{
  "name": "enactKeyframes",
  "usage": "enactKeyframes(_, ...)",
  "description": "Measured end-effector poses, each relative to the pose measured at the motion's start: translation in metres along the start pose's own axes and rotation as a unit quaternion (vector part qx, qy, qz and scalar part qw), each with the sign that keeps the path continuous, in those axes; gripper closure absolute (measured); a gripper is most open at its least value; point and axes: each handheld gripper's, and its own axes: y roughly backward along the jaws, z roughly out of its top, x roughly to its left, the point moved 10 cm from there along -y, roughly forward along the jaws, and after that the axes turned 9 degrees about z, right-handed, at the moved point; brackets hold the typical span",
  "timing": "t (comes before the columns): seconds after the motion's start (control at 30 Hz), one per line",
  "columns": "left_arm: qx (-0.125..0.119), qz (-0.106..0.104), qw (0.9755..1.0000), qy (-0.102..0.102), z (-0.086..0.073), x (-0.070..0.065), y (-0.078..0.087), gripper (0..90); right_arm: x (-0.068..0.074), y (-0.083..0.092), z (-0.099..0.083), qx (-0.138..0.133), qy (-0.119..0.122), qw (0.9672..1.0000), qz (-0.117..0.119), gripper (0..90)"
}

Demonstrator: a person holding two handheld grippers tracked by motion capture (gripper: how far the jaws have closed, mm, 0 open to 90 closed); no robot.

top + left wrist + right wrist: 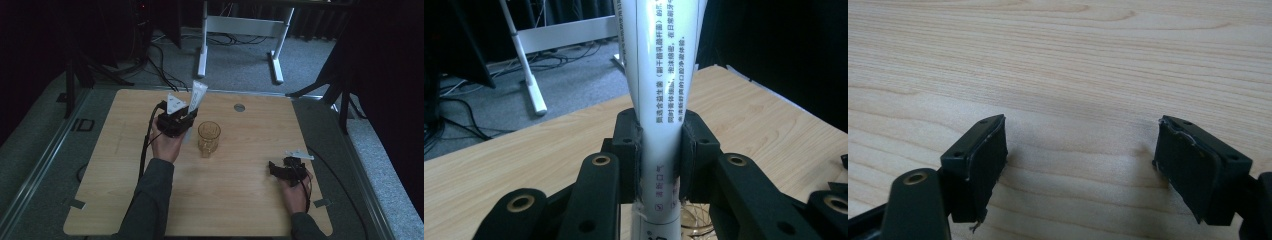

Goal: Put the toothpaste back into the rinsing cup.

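While the pale wooden counter (235,200) is carrying very little, the work is gathering on its left half, where the left hand (167,145) is holding its black left tongs (186,116) raised above the boards. Just to the right of that hand, and slightly nearer the person, an amber ribbed drinking glass (209,138) is standing upright with its mouth open to the ceiling. Pinched in the left tongs is a white soft plastic tube with printed lettering (196,95), its long axis running nearly upright and leaning a little away from the person; in the left gripper view the two black pads are pressing on the tube (659,165) from either side low on its body, with the wide crimped end rising beyond them and the narrower end hanging below, where a glint of the glass rim (696,225) is showing.

So the relation that matters is this: the glass is lying close beside and below the held tube, to its right, and I judge the left hand is by far the nearer one to drop it in lengthwise. Well apart, near the counter's right edge, the right hand (295,192) is resting with the right tongs (1080,160) spread wide over bare wood, pinching nothing.
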Motion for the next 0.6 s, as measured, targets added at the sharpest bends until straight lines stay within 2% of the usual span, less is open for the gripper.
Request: enactKeyframes(0.6,-0.027,-0.013,0.9996,-0.002,0.011,-0.005,0.000,73.2,0.000,0.000,0.000,0.000,0.001,1.0000,0.001,20.7)
